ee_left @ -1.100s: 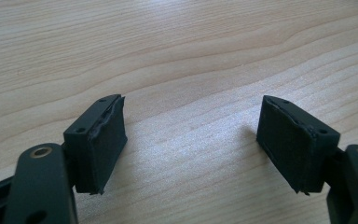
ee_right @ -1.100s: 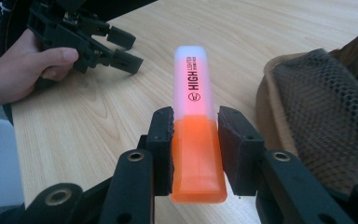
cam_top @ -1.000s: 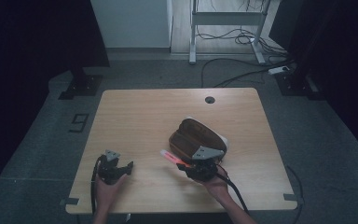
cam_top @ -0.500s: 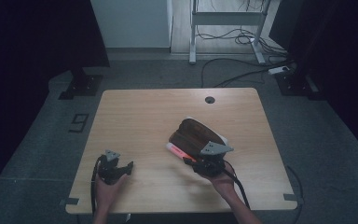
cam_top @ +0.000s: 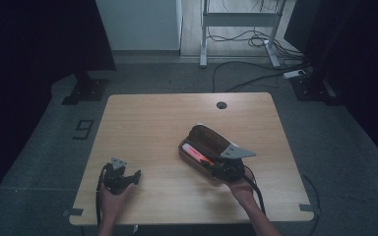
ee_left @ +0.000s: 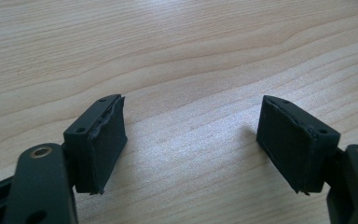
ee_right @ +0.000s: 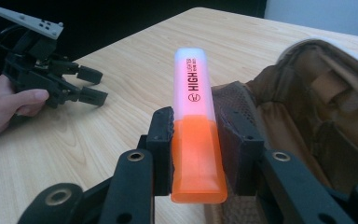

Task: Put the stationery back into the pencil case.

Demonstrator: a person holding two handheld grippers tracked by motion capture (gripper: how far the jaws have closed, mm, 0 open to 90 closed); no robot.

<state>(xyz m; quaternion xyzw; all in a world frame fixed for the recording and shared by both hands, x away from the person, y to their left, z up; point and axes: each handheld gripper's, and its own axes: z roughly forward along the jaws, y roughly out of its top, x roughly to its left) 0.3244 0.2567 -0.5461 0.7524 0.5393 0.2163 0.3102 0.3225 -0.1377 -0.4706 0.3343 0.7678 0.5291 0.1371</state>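
One highlighter, one pencil case, two grippers on one bench.

Counted one orange highlighter [ee_right: 195, 135] with a pale translucent cap, pinched at its orange body between the two fingers [ee_right: 162, 144] of the right gripper [cam_top: 215, 165], cap pointing away from the camera. Held just above the near rim of one brown pencil case [cam_top: 207, 142], lying open toward the right half of the bench [cam_top: 147, 123]; brown lining and a mesh pocket visible inside from the right gripper view. Left gripper [ee_left: 191, 140] parked well apart near the front left corner, one hand [cam_top: 112, 201] wrapped around it, both fingers spread wide over bare wood with nothing between them. One round cable hole [cam_top: 221, 104] near the far edge. Also spotted one grey three-cornered plate per gripper, so two total.
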